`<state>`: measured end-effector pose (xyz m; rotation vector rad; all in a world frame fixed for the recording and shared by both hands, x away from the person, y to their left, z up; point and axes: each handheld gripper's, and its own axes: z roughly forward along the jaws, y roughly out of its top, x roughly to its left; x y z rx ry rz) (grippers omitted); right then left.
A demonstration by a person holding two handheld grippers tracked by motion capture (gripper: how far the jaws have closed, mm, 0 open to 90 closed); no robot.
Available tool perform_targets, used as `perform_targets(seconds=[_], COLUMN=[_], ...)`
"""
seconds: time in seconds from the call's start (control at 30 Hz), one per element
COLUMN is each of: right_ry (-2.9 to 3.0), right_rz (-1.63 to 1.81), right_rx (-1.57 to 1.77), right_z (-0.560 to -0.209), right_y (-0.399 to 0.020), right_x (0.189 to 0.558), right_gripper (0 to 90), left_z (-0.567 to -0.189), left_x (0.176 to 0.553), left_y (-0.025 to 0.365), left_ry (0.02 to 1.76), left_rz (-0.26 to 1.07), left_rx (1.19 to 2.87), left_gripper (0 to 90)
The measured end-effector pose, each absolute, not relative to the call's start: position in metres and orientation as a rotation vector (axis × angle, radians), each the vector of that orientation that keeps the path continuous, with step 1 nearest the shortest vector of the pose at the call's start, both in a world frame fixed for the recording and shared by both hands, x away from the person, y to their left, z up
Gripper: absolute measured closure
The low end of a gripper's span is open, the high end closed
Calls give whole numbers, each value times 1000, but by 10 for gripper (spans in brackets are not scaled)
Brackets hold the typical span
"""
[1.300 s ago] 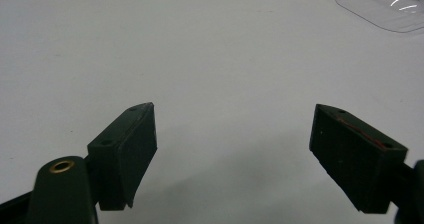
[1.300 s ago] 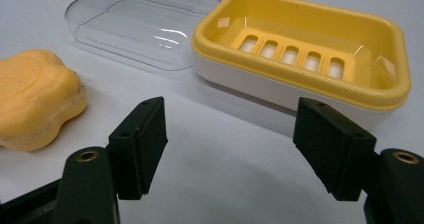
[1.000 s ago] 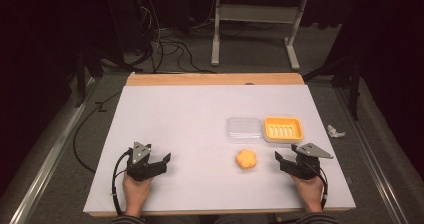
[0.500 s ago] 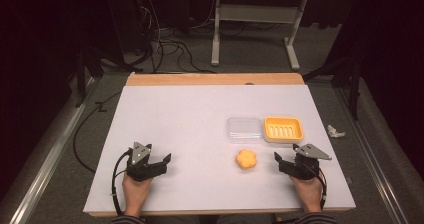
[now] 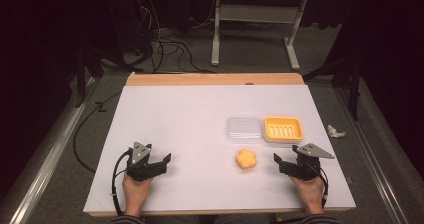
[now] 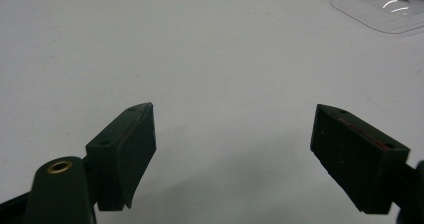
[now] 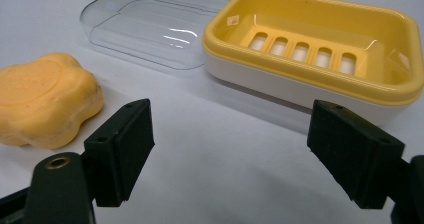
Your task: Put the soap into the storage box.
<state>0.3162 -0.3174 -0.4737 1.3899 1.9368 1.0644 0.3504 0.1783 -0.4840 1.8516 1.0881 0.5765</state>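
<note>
Orange soap (image 5: pixel 246 159) lies low centre-right on the bench (image 5: pixel 190 119), just left of the right claw (image 5: pixel 280 162), whose jaws have just been opening, empty. Left claw (image 5: pixel 165 161) gapes empty, lower left.

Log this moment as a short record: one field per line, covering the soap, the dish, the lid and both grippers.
soap: orange soap bar lying on the white table, apart from the dish
dish: yellow soap dish, empty, slotted insert showing
lid: clear lid lying beside the dish, on its left
left gripper: left gripper open, nothing between the jaws
right gripper: right gripper jaws just opened wide, nothing between them, the soap lies ahead of it
</note>
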Motion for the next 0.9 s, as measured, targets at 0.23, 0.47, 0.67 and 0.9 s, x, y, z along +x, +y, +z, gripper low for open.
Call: perform_targets(seconds=[0.23, 0.47, 0.67, 0.9], right_ry=[1972, 1990, 2022, 2057], right_rz=[1083, 1092, 1103, 1121], right_rx=[1388, 1386, 1378, 1365], right_z=[-472, -465, -460, -457], right_y=[-313, -309, -302, -294], right_x=[317, 314, 311, 312], right_gripper=[174, 169, 181, 187], left_z=[-484, -484, -484, -484], left_x=[350, 350, 350, 350], left_y=[178, 178, 178, 179], left_ry=[1086, 1087, 1085, 1085], left_rz=[578, 580, 581, 581], left_rx=[1850, 1846, 1848, 1843], left_gripper=[188, 187, 188, 185])
